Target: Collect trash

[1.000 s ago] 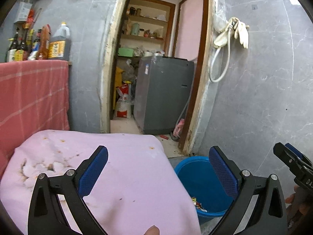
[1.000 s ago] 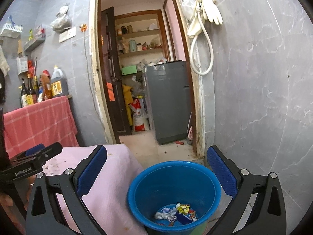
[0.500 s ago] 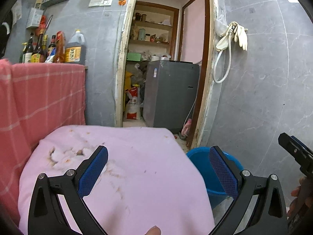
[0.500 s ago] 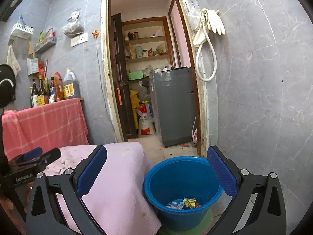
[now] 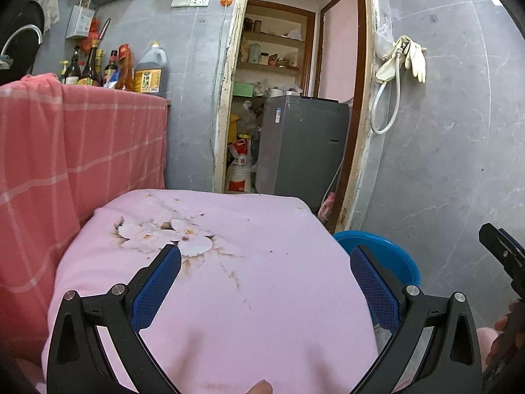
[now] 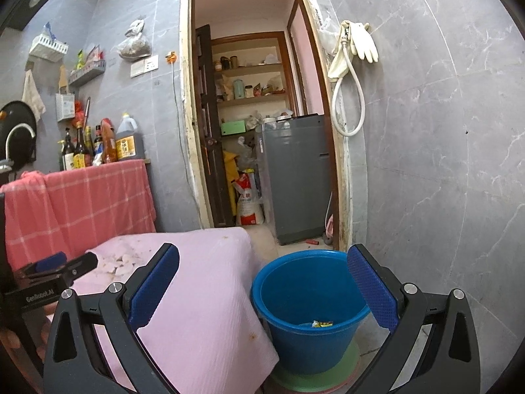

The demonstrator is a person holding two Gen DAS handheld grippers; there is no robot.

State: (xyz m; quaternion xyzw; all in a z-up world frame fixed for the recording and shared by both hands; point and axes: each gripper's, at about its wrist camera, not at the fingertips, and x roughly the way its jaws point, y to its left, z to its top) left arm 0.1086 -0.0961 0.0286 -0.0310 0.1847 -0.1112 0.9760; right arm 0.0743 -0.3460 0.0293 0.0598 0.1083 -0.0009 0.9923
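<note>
Left gripper [image 5: 265, 264] spread wide above the pink cloth [image 5: 229, 262], holding nothing, blue pads [image 5: 157, 289] clear of the fabric. Right gripper [image 6: 262, 274] likewise wide open and empty, hovering over the blue bucket [image 6: 295, 335] just beside the cloth's hanging edge, on a green base [image 6: 315, 377] on the floor. Trash [image 6: 321, 324] lying at the bucket's bottom, only a few scraps showing; grey washer [image 6: 295, 177] beyond the doorway, bottles [image 6: 98, 147] above the red checked cloth [image 6: 82, 203].
</note>
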